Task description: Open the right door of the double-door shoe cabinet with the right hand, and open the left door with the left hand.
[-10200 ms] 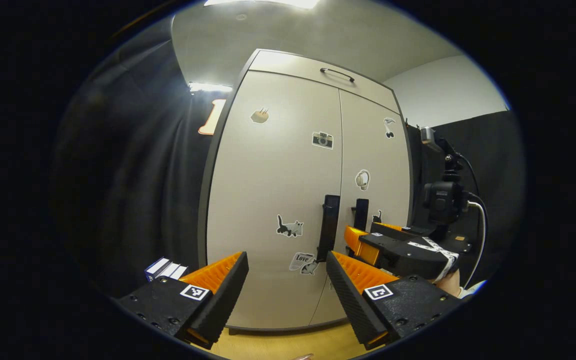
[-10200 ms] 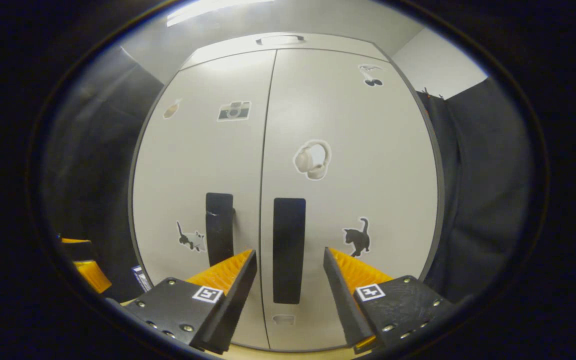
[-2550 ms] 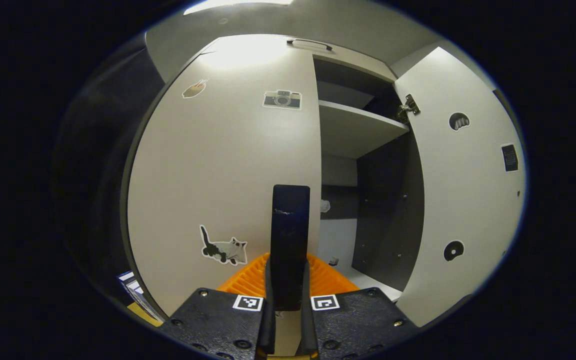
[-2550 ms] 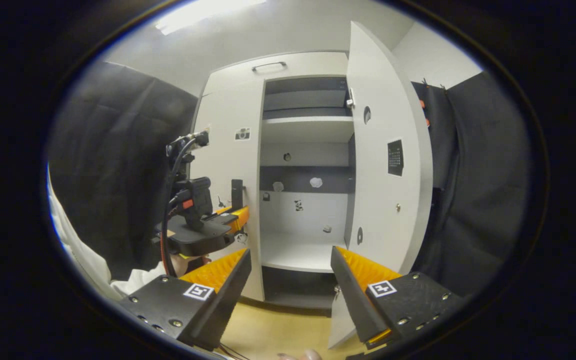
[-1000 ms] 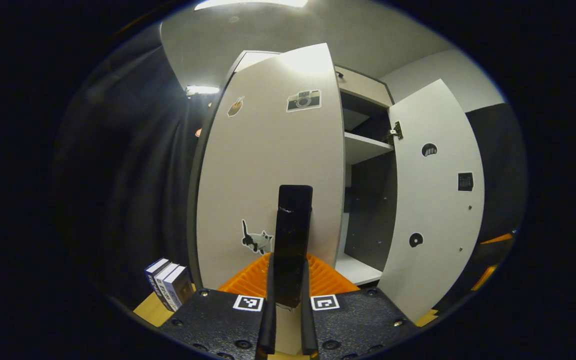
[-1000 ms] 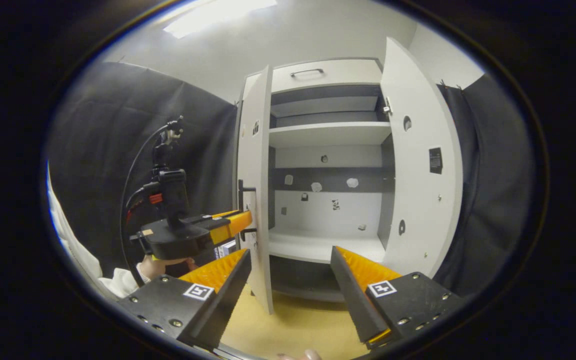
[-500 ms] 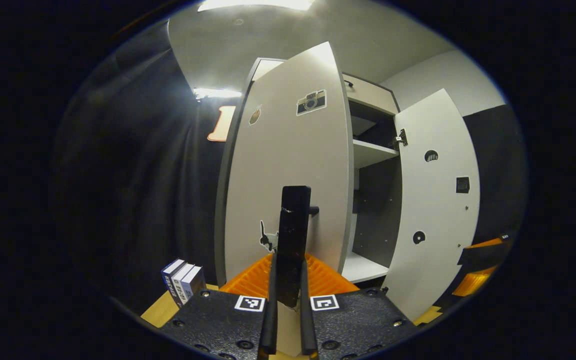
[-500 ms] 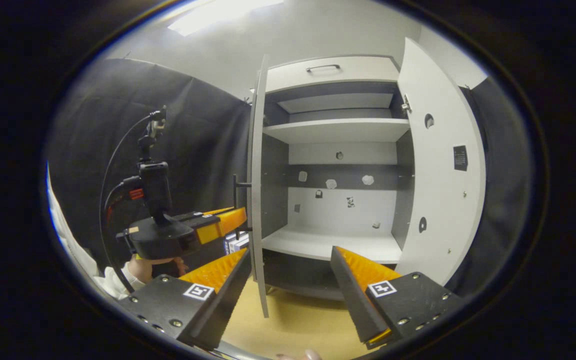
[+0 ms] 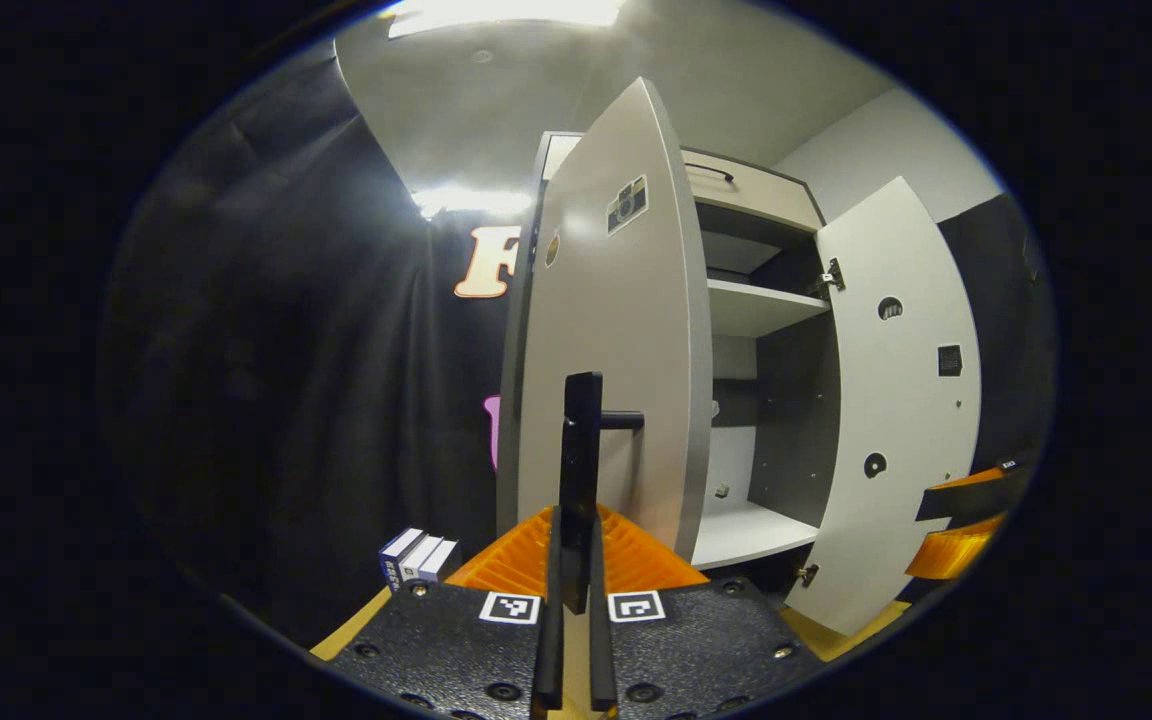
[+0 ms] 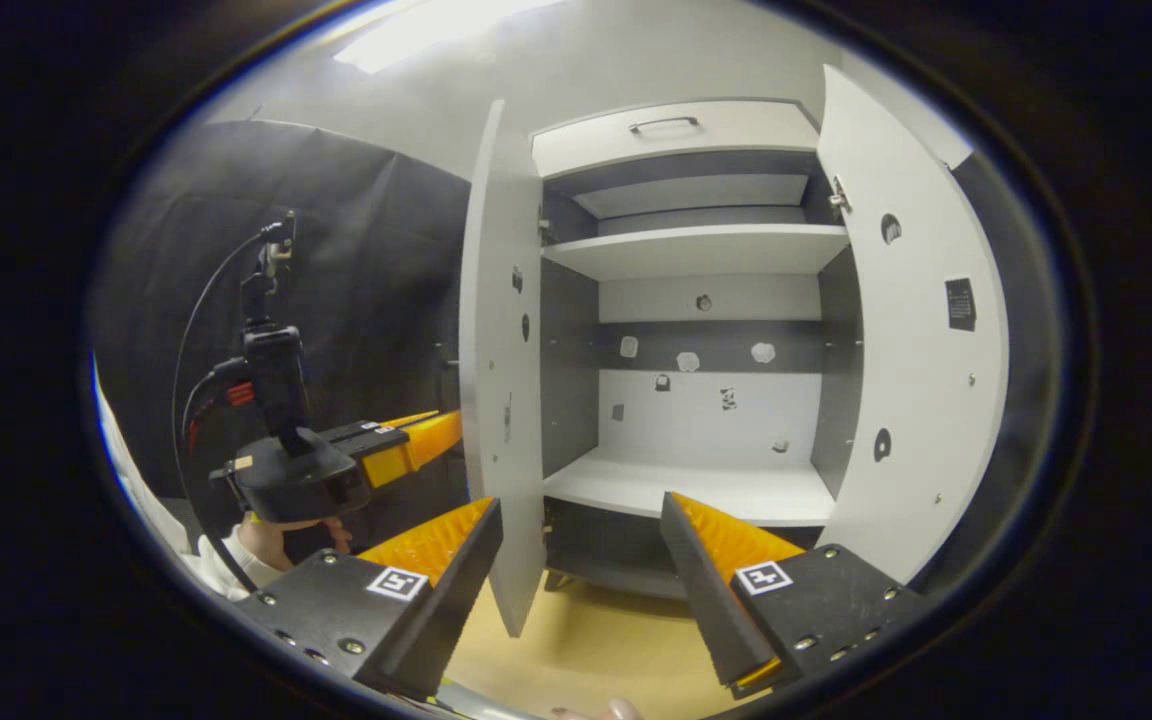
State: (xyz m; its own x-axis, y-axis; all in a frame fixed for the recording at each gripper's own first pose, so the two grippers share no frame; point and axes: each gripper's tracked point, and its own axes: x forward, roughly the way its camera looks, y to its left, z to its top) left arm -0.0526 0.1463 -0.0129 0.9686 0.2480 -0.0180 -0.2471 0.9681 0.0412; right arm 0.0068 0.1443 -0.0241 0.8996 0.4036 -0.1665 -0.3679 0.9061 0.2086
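left gripper [image 9: 571, 600] clamped tight on left door's handle [image 9: 579, 470]; left door [image 9: 616, 360] swung wide just past fingers. right gripper [image 10: 581, 560] spread wide, holding nothing. beyond it right door [image 10: 911, 330] open, shelves [image 10: 696, 250] bare.

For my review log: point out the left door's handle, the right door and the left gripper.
left door's handle [image 9: 581, 440], left gripper view, on its vertical bar.
right door [image 10: 921, 400], right gripper view, on its inner face.
left gripper [image 9: 573, 600], left gripper view, between its fingertips, shut on the handle.
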